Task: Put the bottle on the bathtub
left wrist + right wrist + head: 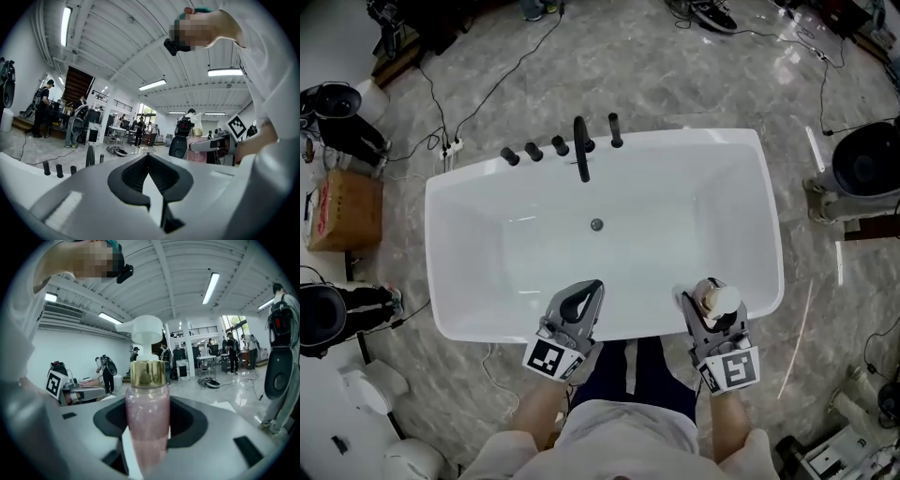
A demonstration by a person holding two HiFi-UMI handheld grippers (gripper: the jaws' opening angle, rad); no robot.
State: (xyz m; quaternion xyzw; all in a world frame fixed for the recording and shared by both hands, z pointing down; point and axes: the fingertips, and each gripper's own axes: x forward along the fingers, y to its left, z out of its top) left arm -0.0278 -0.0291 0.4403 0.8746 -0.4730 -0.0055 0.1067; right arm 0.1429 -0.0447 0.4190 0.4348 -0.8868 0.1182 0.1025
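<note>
A white bathtub fills the middle of the head view. Over its near rim, my right gripper is shut on a bottle with a white pump top. The right gripper view shows the bottle upright between the jaws, with a pink body, gold collar and white pump. My left gripper hovers over the near rim to the left, its jaws closed together and empty. In the left gripper view the left gripper has its tips touching, and the bottle appears at the right.
A black faucet and several black knobs line the tub's far rim, and a drain sits in its floor. Cables, a cardboard box and black machines surround the tub on the marble floor. People stand in the background.
</note>
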